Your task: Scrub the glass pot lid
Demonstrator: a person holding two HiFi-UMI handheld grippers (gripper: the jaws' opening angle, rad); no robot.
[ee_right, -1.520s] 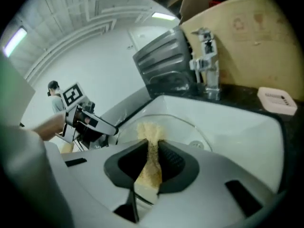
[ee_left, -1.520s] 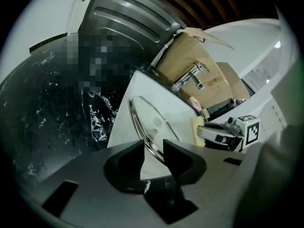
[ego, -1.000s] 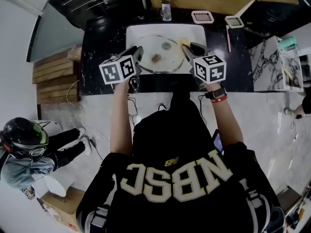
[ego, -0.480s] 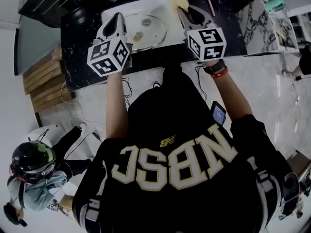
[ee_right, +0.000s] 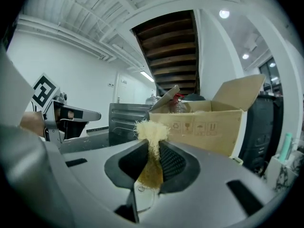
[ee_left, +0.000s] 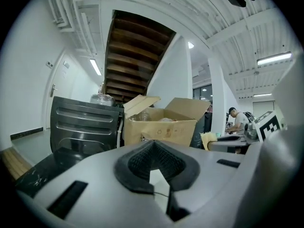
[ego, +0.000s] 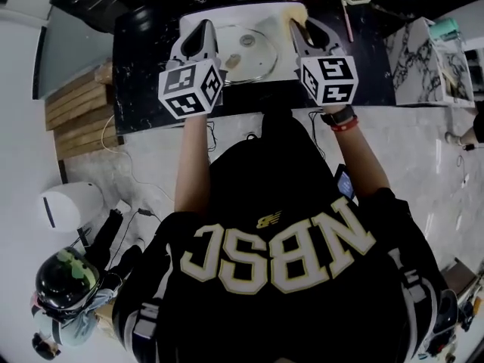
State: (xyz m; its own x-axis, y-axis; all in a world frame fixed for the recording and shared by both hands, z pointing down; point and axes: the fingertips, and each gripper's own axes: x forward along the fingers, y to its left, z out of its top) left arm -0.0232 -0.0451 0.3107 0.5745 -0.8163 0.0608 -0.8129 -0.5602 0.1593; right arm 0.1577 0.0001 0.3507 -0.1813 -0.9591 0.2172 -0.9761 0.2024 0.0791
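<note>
Glass pot lid (ego: 255,57): lying flat in the white sink (ego: 219,13), touched by neither tool, so scrubbing looks either not begun or paused. Left gripper (ego: 203,32): clenched on nothing. Right gripper (ego: 306,29): pinching a yellow fibrous scrubber (ee_right: 151,129); both forearms outstretched, tools roughly level, raised either side of the lid.

Head cam top-down; tool (ego: 200,30) cams level, share box (ee_left: 161,127).
</note>
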